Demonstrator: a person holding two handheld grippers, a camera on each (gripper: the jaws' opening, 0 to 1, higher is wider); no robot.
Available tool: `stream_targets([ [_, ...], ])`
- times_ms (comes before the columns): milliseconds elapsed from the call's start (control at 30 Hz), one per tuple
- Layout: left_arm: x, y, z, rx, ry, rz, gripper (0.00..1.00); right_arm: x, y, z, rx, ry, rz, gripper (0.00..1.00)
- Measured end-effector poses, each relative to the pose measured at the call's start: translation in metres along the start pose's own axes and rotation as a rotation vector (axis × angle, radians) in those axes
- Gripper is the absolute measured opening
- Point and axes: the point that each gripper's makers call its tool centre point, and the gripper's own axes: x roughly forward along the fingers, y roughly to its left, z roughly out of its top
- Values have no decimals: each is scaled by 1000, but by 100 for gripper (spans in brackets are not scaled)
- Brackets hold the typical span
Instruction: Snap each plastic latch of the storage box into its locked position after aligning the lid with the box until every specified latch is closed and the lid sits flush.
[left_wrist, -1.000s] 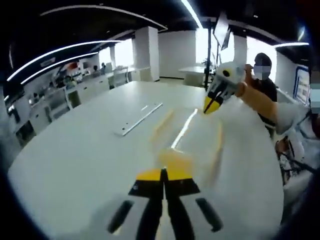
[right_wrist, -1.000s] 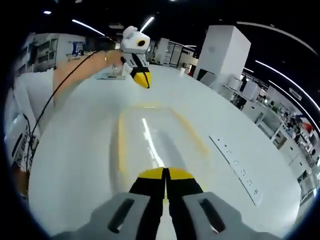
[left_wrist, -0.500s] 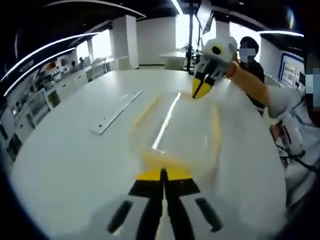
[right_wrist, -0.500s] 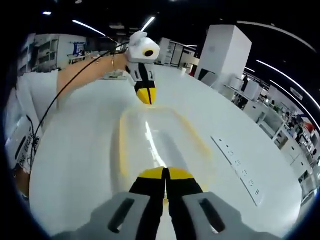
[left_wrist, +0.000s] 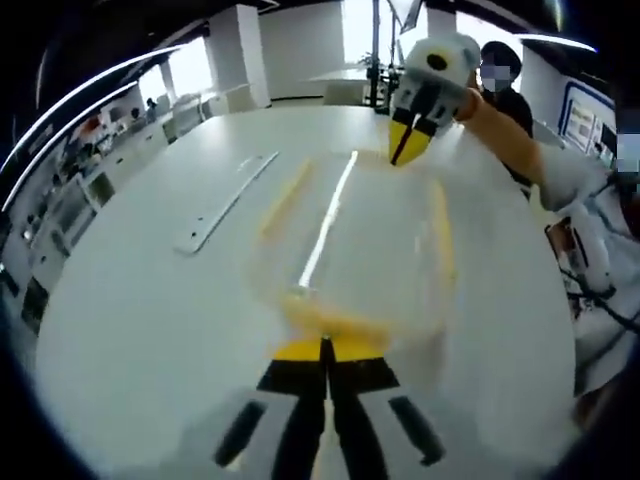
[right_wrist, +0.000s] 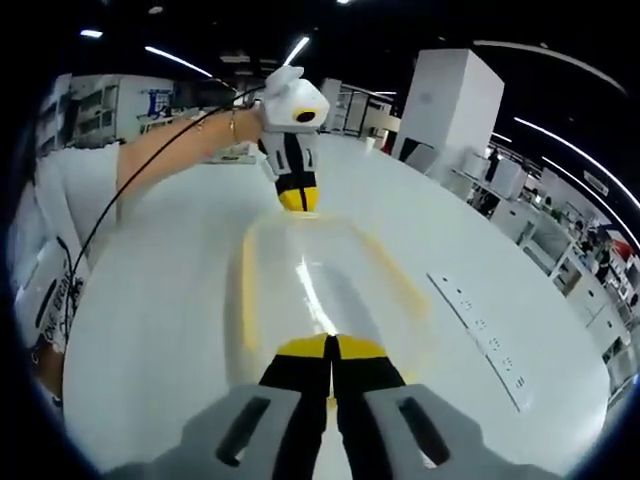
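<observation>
Now both claws, jaws together, press opposite ends of the storage box (right_wrist: 320, 290): left claw (left_wrist: 326, 345), right claw (right_wrist: 331, 345); next, push each end latch down

Clear storage box (right_wrist: 320, 290) with yellow-edged lid (left_wrist: 350, 250) lies flat on table.

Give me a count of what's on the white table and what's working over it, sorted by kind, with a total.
Storage box, clear with yellow trim: 1
Grippers, left gripper and right gripper, both with jaws together: 2
White strip with holes lying flat on the table: 1
Total: 4
</observation>
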Motion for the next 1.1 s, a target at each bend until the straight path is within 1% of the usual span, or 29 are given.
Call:
stream_targets([
  [33,0,1,1,16,4,1,0,0,0,0,0,5,-1,0],
  [100,-1,2,3,17,14,1,0,-1,0,-1,8,9,4,0],
  [200,0,4,5,32,51,0,0,-1,-1,-1,31,2,15,0],
  [300,-1,5,5,29,68,-3,0,-1,0,-2,35,1,15,0],
  [433,-1,1,3,38,85,1,0,-1,3,-3,24,4,11,0],
  [533,-2,1,2,60,109,4,0,-1,4,-3,29,2,13,0],
  [667,-4,2,0,45,102,2,0,-1,4,-5,51,-14,21,0],
  [800,6,-1,-8,95,154,0,0,1,7,-4,51,-17,21,0],
  [833,14,-1,-11,128,192,2,0,1,8,-4,43,-10,17,0],
  [867,17,-5,-9,145,170,-33,0,1,8,-4,35,-7,13,0],
  [900,14,1,-7,97,157,-26,0,0,8,-4,32,-5,12,0],
  [933,14,-1,-8,110,162,-24,0,0,8,-4,31,-5,13,0],
  [1000,15,-5,-9,102,155,-40,0,0,9,-4,34,-3,19,0],
  [1067,13,2,-9,104,160,-34,0,0,10,-4,31,-2,18,0],
  [1100,13,0,-10,109,161,-30,0,0,10,-5,36,-4,18,0],
])
